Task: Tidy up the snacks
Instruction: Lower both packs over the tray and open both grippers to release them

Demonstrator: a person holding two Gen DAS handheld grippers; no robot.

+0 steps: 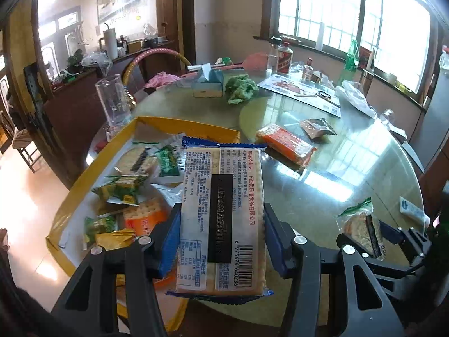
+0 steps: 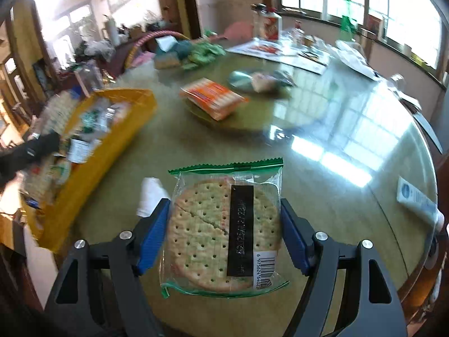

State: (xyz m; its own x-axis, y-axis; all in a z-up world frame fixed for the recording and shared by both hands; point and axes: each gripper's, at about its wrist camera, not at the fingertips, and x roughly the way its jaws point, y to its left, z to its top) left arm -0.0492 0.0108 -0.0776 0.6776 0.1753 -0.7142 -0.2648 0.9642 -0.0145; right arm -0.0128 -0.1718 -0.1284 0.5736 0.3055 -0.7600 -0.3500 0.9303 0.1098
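My left gripper [image 1: 221, 210] is shut on a long blue-edged cracker pack [image 1: 221, 196], held back side up above the near end of the yellow box [image 1: 84, 174]. The box holds several green, yellow and orange snack packs. My right gripper [image 2: 224, 205] is shut on a round cracker pack with green edges [image 2: 221, 233], lifted over the glass table top [image 2: 322, 112]. The left wrist view shows the right gripper [image 1: 367, 233] at the lower right with that round pack [image 1: 362, 230]. An orange cracker pack [image 2: 213, 98] and a small brown packet [image 1: 317, 127] lie further out on the table.
A white tube [image 2: 418, 199] lies by the table's right edge. At the far side are a tissue box [image 1: 207, 84], a green cloth [image 1: 241, 88], bottles [image 1: 284, 57] and papers. A glass pitcher [image 1: 112, 101] stands behind the yellow box [image 2: 112, 146]. The table's front edge is close below.
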